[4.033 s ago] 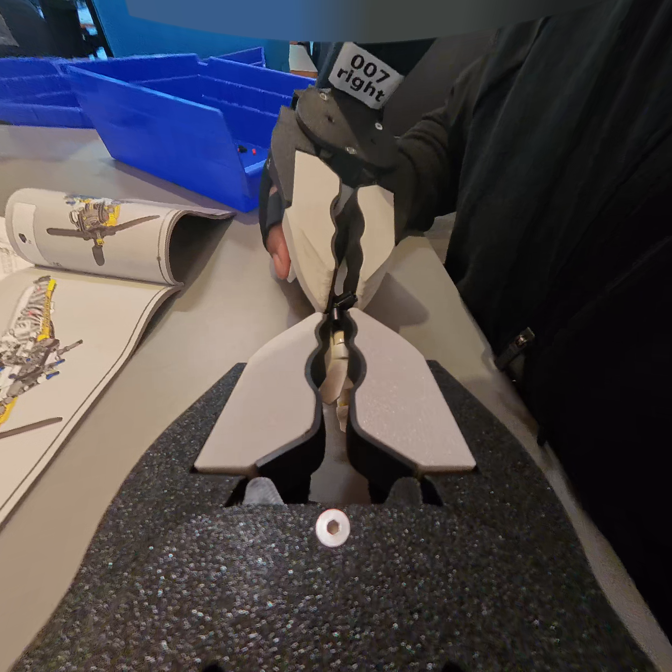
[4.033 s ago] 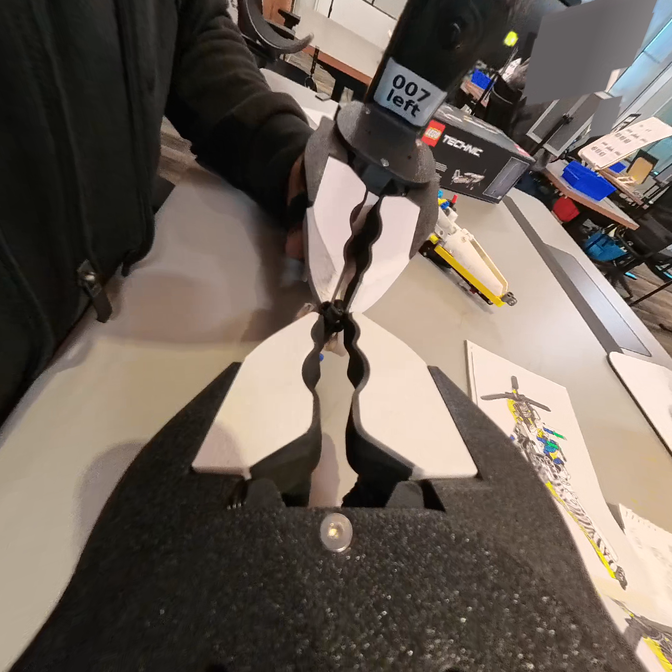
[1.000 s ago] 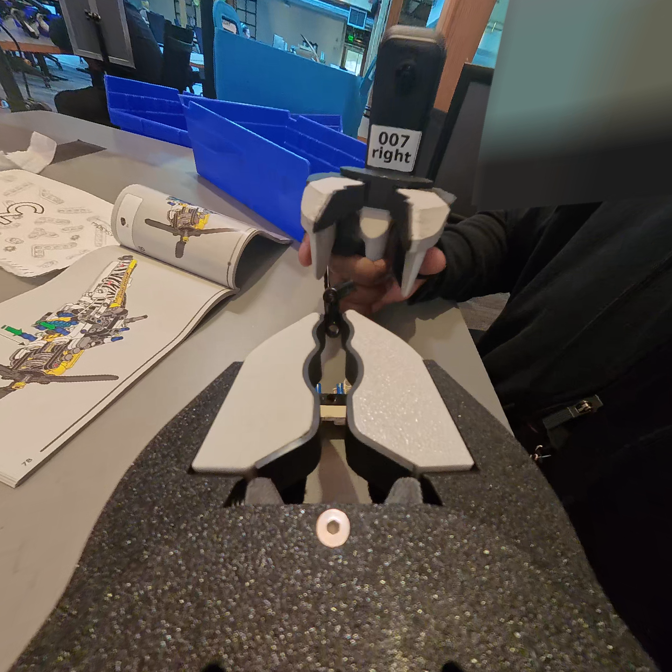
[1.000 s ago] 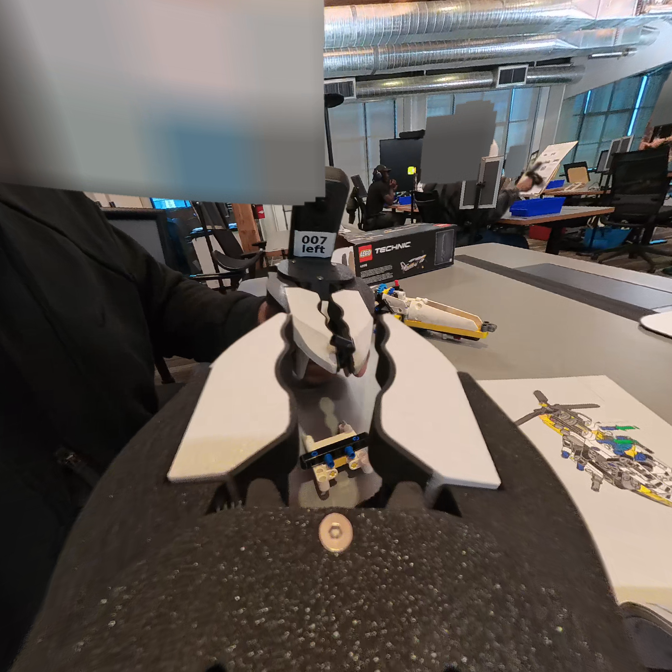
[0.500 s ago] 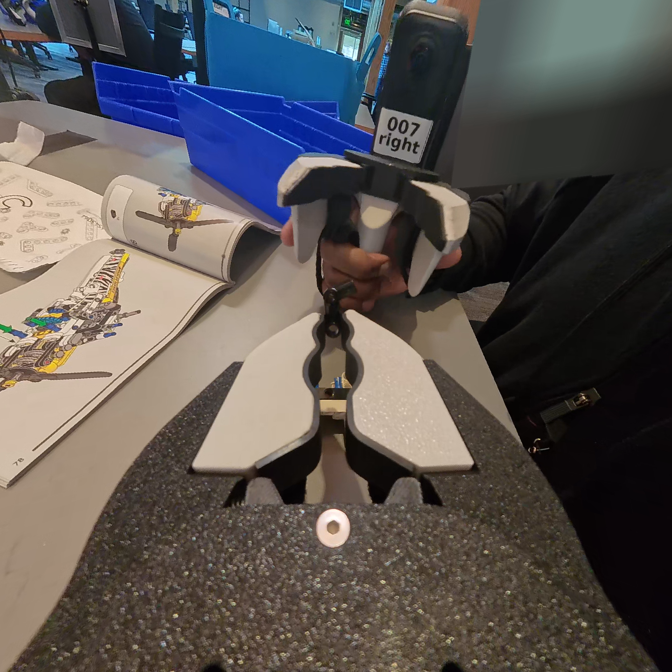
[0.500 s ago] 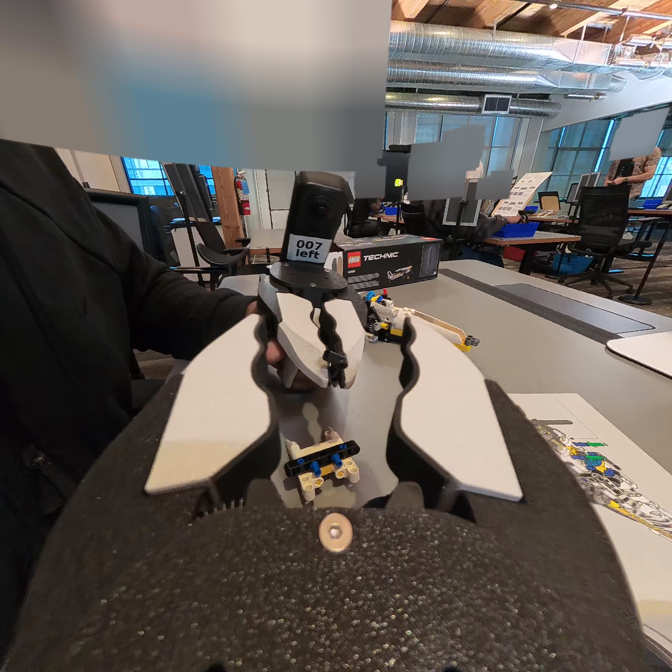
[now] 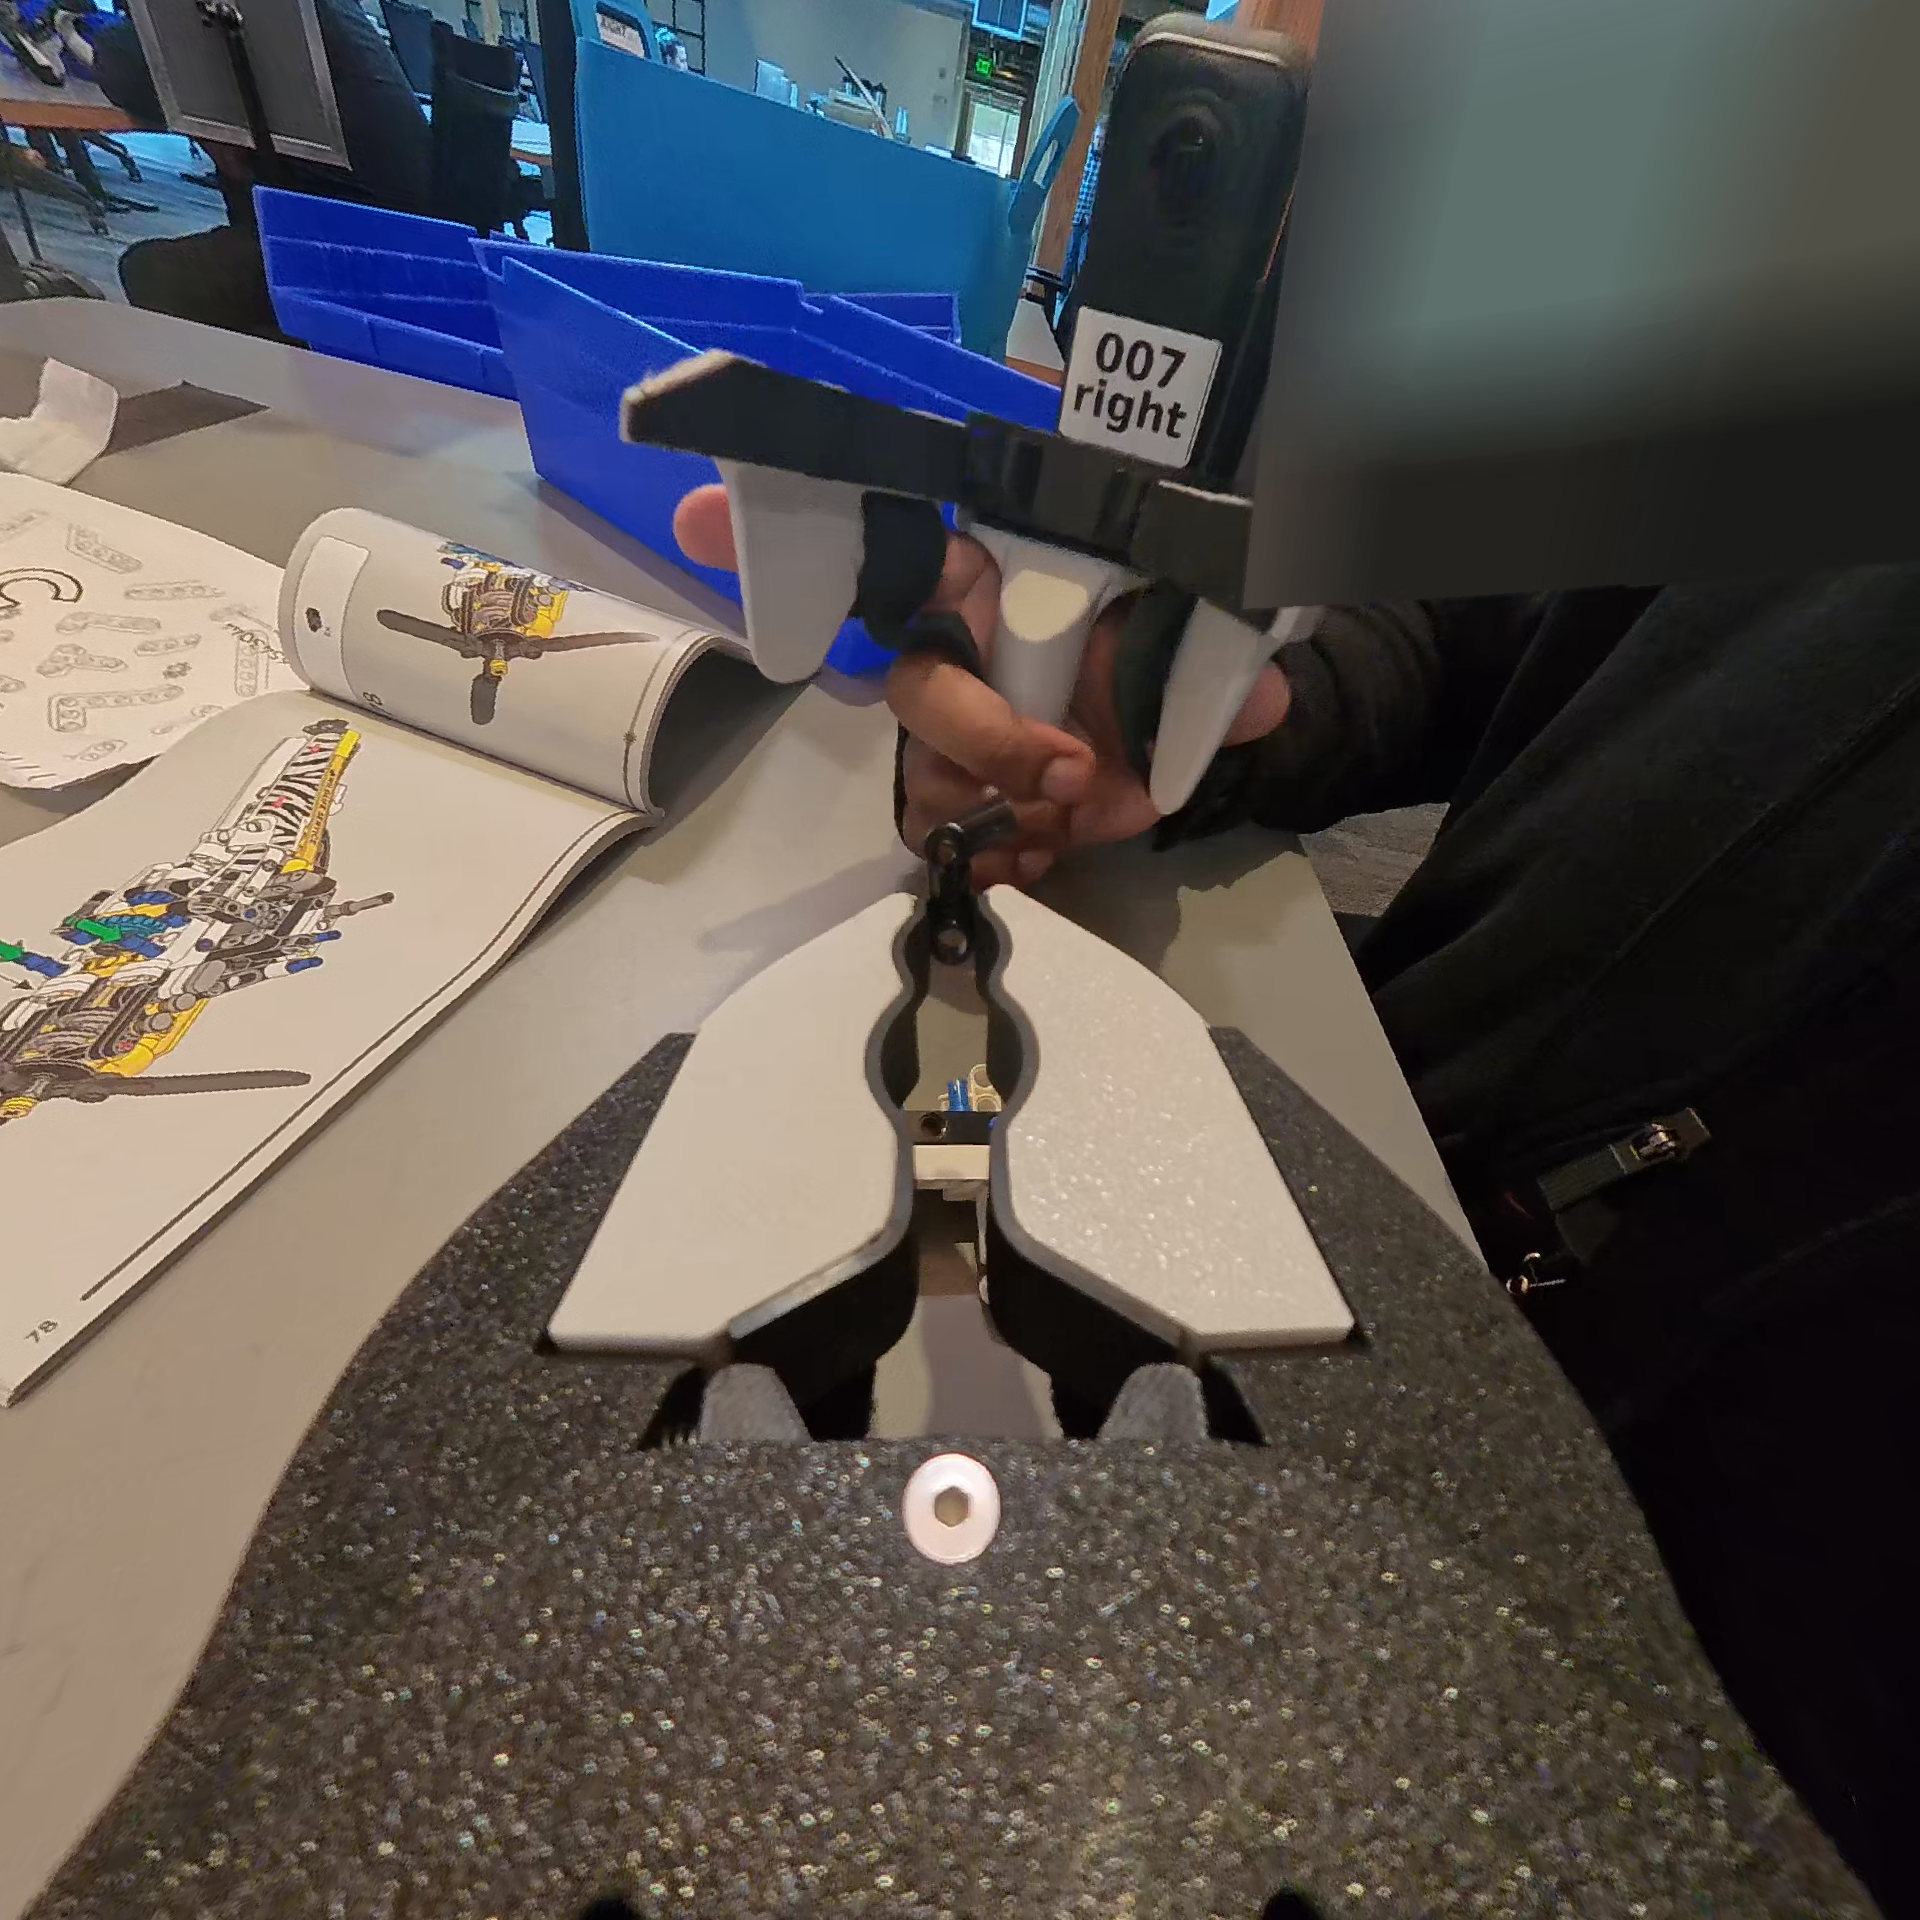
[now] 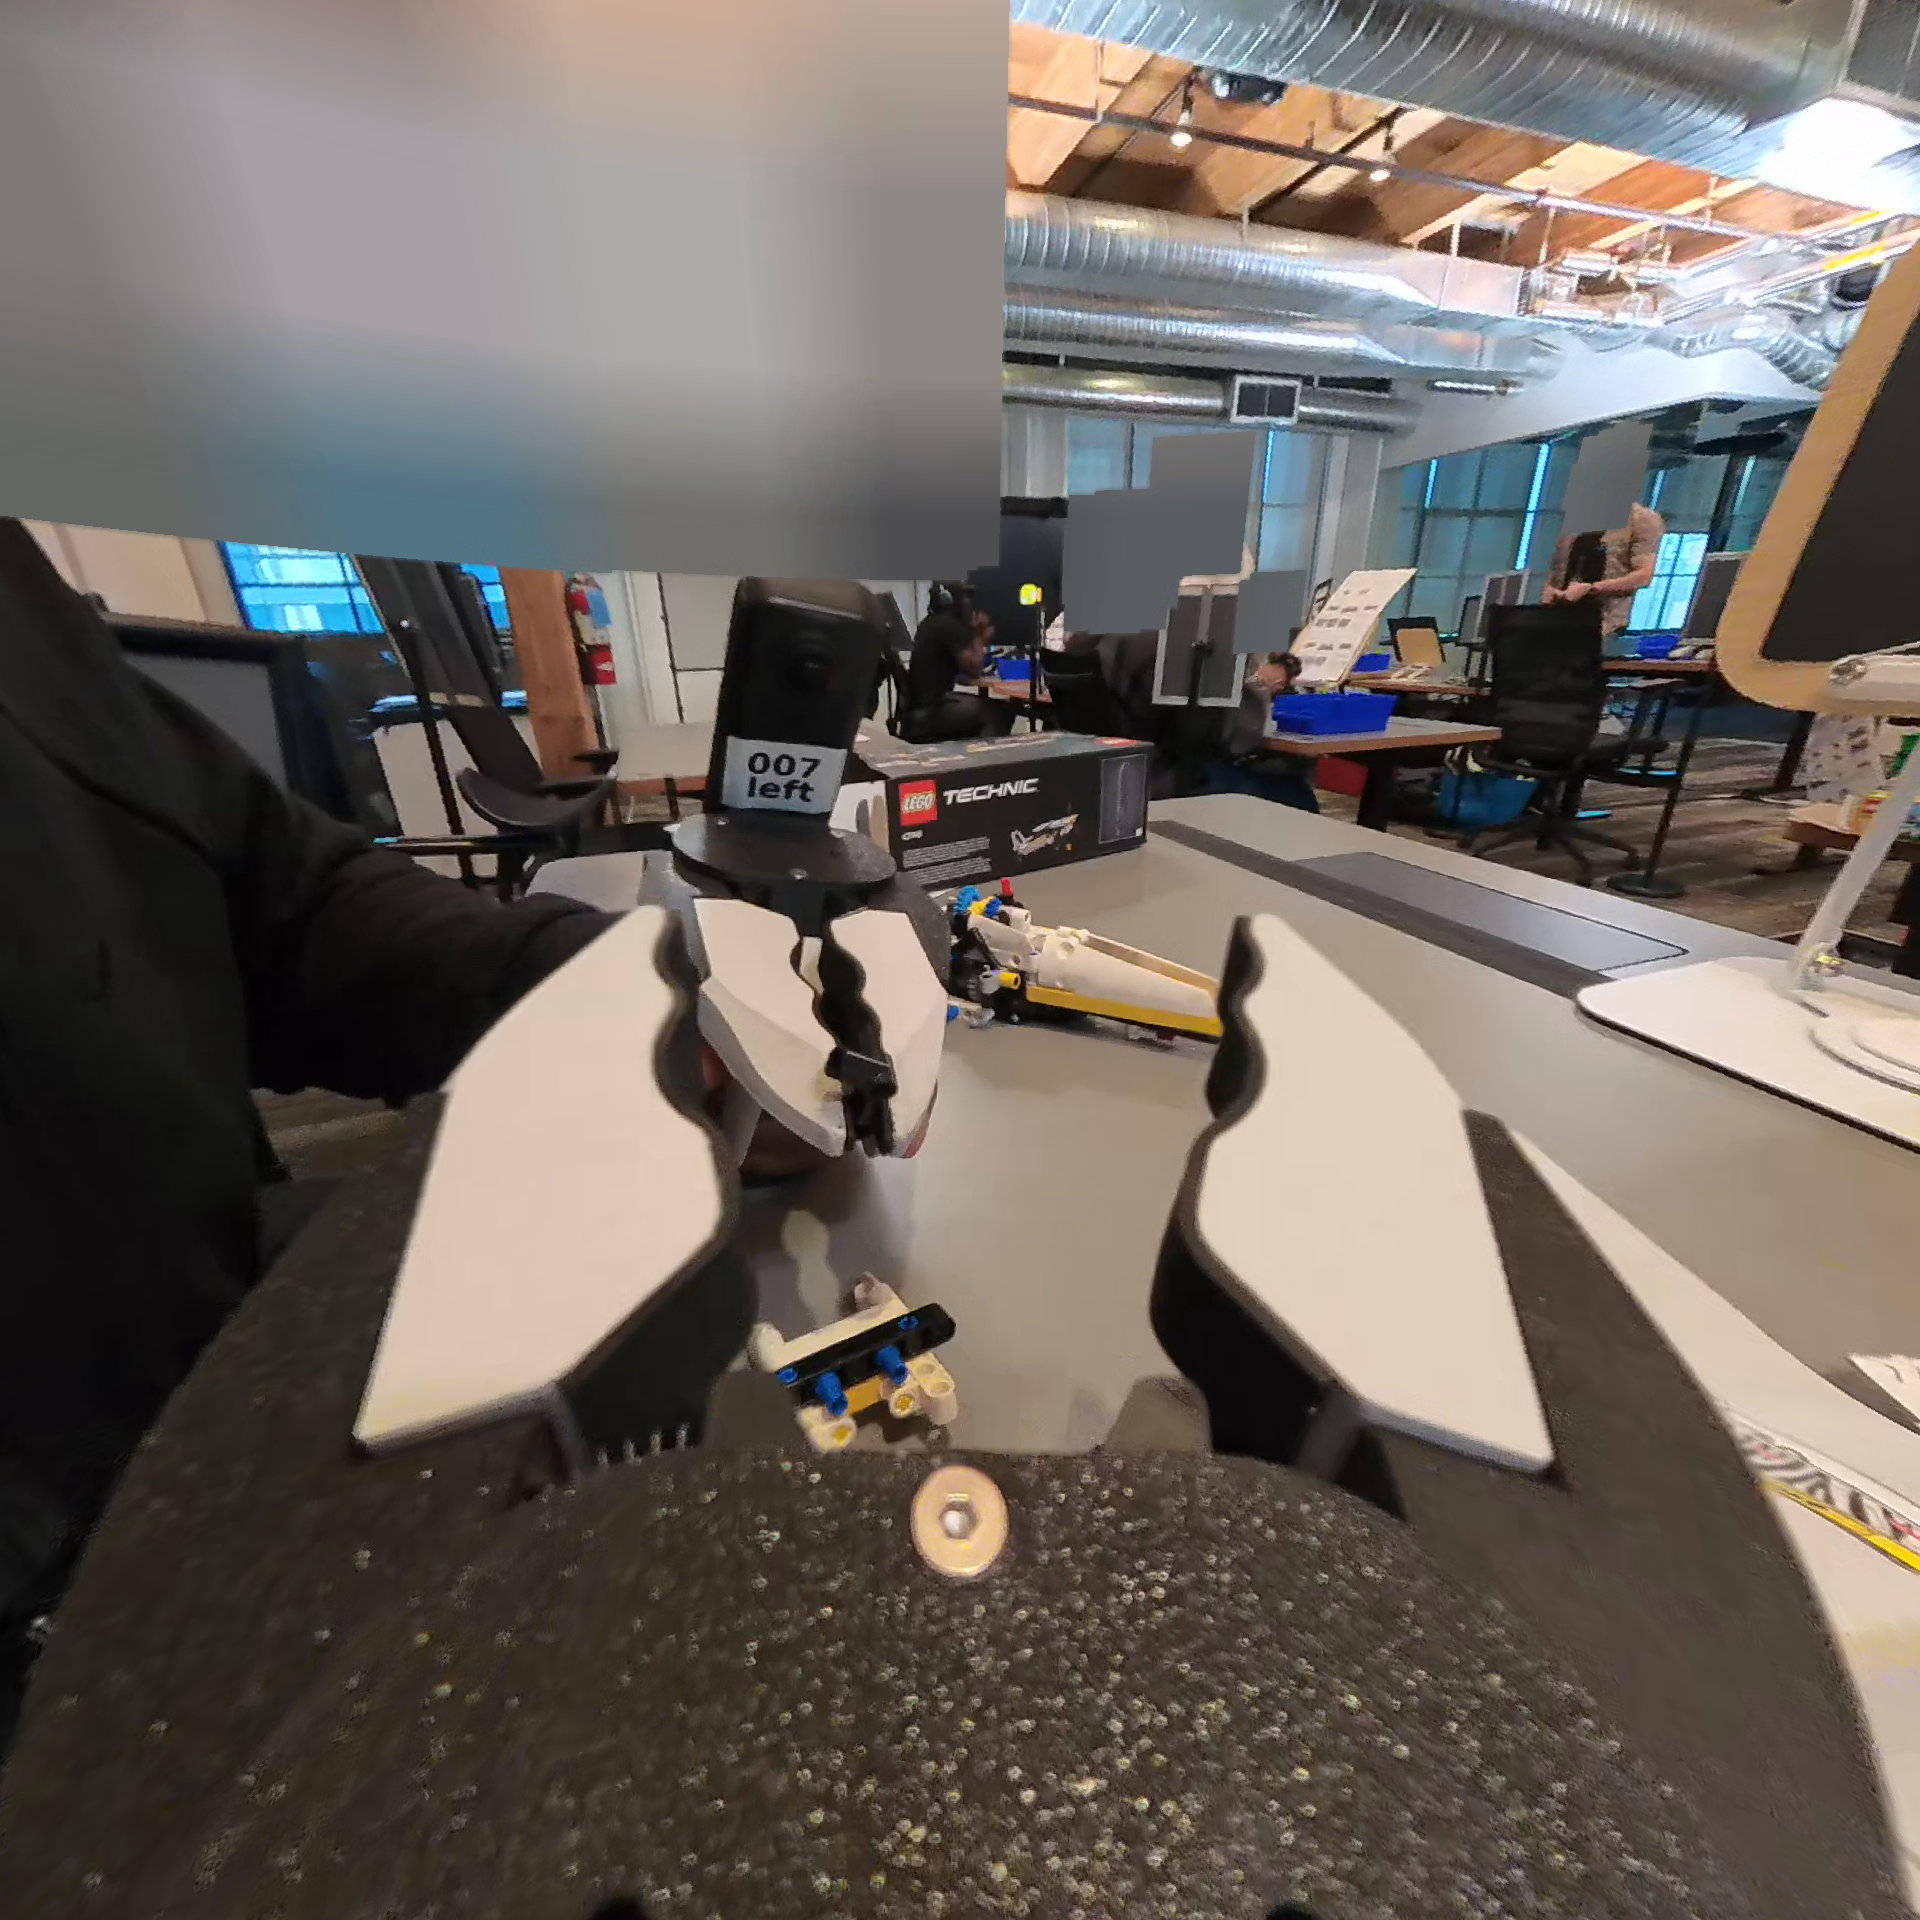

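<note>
- A small black connector piece (image 7: 951,894) is pinched at the very tips of the left gripper (image 7: 951,925); its jaws stand narrow, both pads pressing on the part, whose upper end juts out past the fingertips.
- The right wrist view shows the same hold: the left gripper (image 8: 862,1101) with the black part between its closed white fingers, held above the grey table (image 8: 1351,1039).
- The right gripper (image 8: 956,997) has its jaws spread wide with nothing between the pads; from the left wrist view it (image 7: 966,717) hangs just beyond the black connector, a hand (image 7: 1018,748) wrapped around its handle.
- On the table below both grippers lies a small brick assembly (image 8: 862,1361): a black beam with blue pins on white and yellow pieces.
- Farther off stands a white and yellow toy model (image 8: 1081,977), and behind it a dark building-set box (image 8: 1018,800).
- To the left of the left gripper an open instruction booklet (image 7: 312,831) lies flat, with blue plastic bins (image 7: 644,332) behind it.
</note>
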Motion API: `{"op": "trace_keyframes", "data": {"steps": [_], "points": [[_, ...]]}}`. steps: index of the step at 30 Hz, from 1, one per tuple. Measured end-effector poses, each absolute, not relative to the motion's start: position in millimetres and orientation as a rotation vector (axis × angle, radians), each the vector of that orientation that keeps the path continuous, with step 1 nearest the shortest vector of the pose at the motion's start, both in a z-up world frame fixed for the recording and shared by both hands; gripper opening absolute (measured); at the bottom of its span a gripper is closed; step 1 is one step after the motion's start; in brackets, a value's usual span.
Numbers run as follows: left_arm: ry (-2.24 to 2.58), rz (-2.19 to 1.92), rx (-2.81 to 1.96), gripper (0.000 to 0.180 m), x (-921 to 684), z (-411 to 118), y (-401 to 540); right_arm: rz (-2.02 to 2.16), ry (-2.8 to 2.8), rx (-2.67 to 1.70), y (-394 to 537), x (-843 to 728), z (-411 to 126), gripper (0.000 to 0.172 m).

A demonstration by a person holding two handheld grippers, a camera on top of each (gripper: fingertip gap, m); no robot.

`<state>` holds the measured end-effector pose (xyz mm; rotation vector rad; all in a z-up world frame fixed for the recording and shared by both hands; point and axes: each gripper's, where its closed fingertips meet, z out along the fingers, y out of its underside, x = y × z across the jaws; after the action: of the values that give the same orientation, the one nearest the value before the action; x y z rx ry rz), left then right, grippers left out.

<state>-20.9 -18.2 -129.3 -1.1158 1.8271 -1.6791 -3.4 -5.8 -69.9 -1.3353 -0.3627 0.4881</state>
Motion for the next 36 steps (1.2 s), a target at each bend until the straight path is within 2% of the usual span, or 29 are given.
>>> {"op": "trace_keyframes", "data": {"steps": [3,5,7,8,11,12,20,34,36], "points": [[1.829,-1.677,-1.12,0.009,-21,-130,-18,0.492,-0.372,-1.354,-6,-5,-73,0.082],[1.835,-1.659,-1.127,0.009,-20,-132,-17,0.484,-0.388,-1.378,-7,-6,-77,0.058],[1.853,-1.577,-1.146,0.009,-18,-138,-11,0.482,-0.401,-1.403,-7,-7,-82,0.042],[1.87,-1.491,-1.171,0.009,-16,-144,-4,0.491,-0.42,-1.418,-8,-9,-85,0.027],[1.943,-1.211,-1.223,0.009,-14,-164,18,0.48,-0.452,-1.486,-5,-12,-96,0.003],[1.964,-1.163,-1.234,0.009,-15,-169,22,0.464,-0.463,-1.512,-4,-12,-100,0.0],[2.001,-1.158,-1.355,0.009,-19,-184,31,0.34,-0.418,-1.754,10,2,-134,0.0],[2.136,-0.9,-1.466,0.009,-25,-214,38,0.315,-0.301,-2.24,12,25,-198,0.0],[2.151,-0.9,-1.445,0.015,-27,-213,37,0.35,-0.308,-2.272,10,22,-202,0.0]]}}
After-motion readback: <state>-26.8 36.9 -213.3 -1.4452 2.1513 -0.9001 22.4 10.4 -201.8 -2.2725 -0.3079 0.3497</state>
